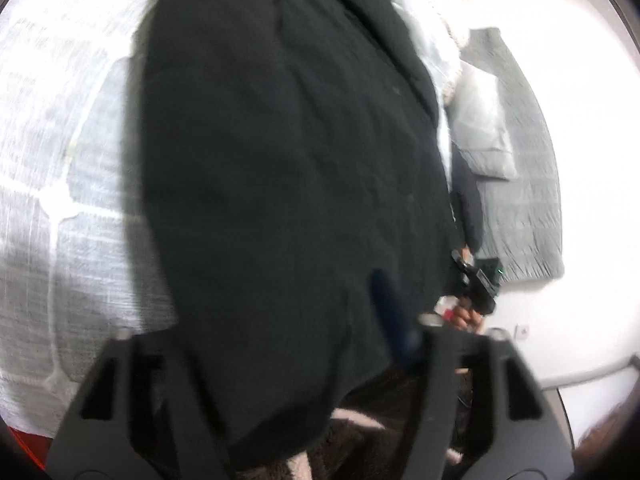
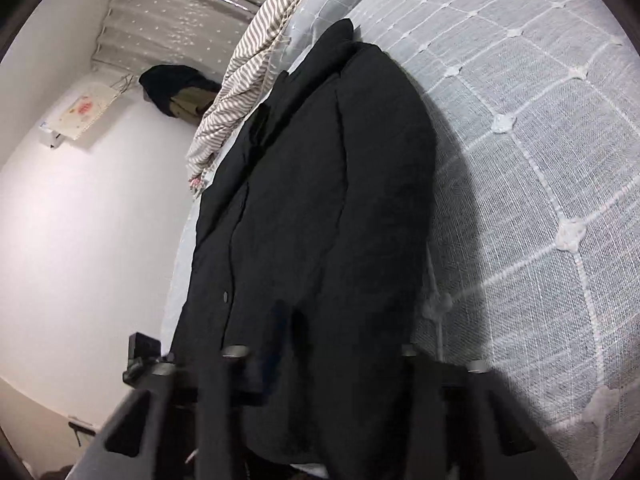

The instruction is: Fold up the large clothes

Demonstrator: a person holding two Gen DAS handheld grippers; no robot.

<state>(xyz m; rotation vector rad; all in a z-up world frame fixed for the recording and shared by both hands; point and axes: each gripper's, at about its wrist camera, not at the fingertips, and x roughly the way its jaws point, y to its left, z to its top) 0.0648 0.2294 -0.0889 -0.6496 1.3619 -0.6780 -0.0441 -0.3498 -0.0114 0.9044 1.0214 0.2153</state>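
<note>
Starting on the left wrist view, all of it motion-blurred: looking down along the left gripper (image 1: 308, 312) at a black coat (image 1: 280, 160) laid lengthwise on a pale grid-stitched bedspread (image 1: 48, 160). Coat hem draped right across the gap between the jaws, one dark blue fingertip (image 1: 394, 320) up against the fabric, the other buried under the cloth, so cannot tell whether clamped or merely resting there. Off to the right, the right gripper (image 1: 478, 284) in a hand (image 1: 464, 314) at the coat's far edge, and beyond it a grey quilted garment (image 1: 520, 180) flat against the white wall. Switching now to the right wrist view, much sharper: same black coat (image 2: 320, 200) stretching up the frame, collar at the far end, a button near the front edge, lying on the bedspread (image 2: 520, 160) along its wall-side edge. Right gripper (image 2: 289, 320) pinched tight, both fingers close together with a fold of the coat's hem caught between them. Striped fabric (image 2: 248, 72) bunched past the collar, a spotted curtain (image 2: 172, 20) at the top, a dark garment (image 2: 172, 84) hanging on the wall.
</note>
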